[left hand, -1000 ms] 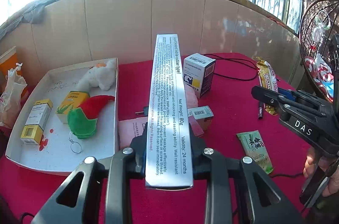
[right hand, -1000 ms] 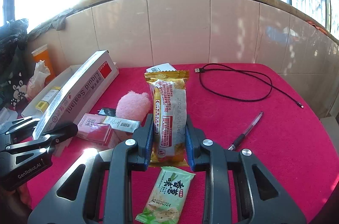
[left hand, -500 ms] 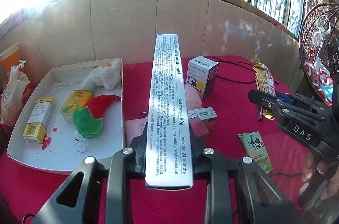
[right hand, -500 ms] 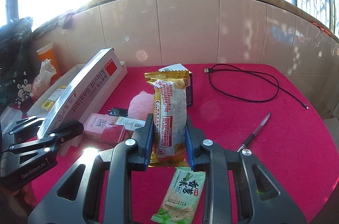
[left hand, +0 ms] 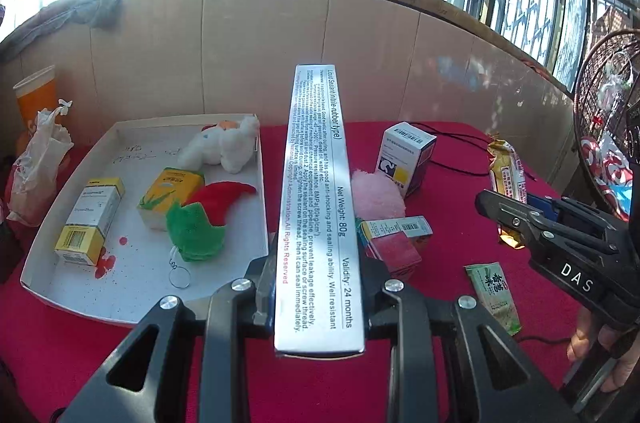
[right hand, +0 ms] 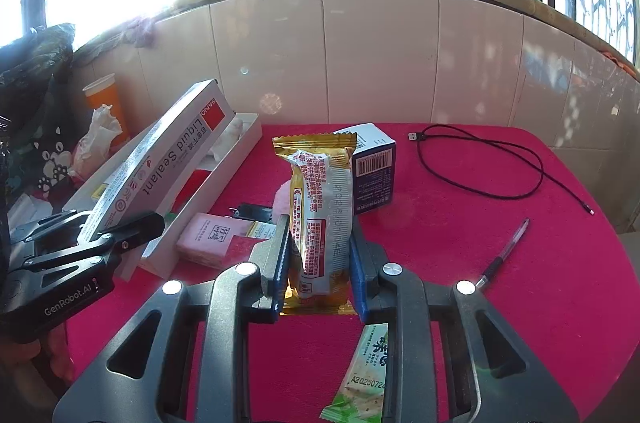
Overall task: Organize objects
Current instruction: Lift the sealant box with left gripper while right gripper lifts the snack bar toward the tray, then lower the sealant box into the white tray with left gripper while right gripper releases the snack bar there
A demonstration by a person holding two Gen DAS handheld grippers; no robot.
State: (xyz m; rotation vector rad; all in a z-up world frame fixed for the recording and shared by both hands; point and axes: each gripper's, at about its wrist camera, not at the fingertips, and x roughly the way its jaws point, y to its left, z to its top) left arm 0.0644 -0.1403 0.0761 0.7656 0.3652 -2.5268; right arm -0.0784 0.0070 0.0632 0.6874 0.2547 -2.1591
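Left gripper (left hand: 318, 287) is clamped on the long silver liquid sealant box (left hand: 318, 207), held off the red counter (left hand: 452, 243) and pointing toward the tiled wall. In the right wrist view the box (right hand: 160, 167) rises at a slant over the near wall of the white tray (right hand: 200, 219).

Right gripper (right hand: 318, 263) is clenched on the gold snack bar (right hand: 322, 219), bar standing upright between the fingers (right hand: 280, 255), lifted clear of the counter.

Tray (left hand: 60, 223) sits at the counter's left. In it:
- white plush toy (left hand: 224, 147) at the far end
- yellow-green carton (left hand: 170, 195) beside the red-and-green plush pepper (left hand: 204, 219), key ring (left hand: 179, 277) trailing from it
- white-and-yellow medicine box (left hand: 90, 219) lying flat, red stains next to it

Clutter under and ahead of the sealant box, right of the tray:
- pink fluffy ball (left hand: 378, 195)
- flat pink packet (right hand: 208, 235) with a small barcode box (left hand: 396, 227) on top
- blue-and-white box (left hand: 408, 157) standing upright, directly behind the snack bar from the right wrist view
- something small and black (right hand: 250, 211) behind the packet, can't tell what

Green tea sachet (right hand: 366, 375) lies flat just below the right fingers. Pen (right hand: 504, 251) and black USB cable (right hand: 480, 163) lie well off to the right. Orange cup (left hand: 36, 99) with crumpled paper sits beyond the tray's left side.
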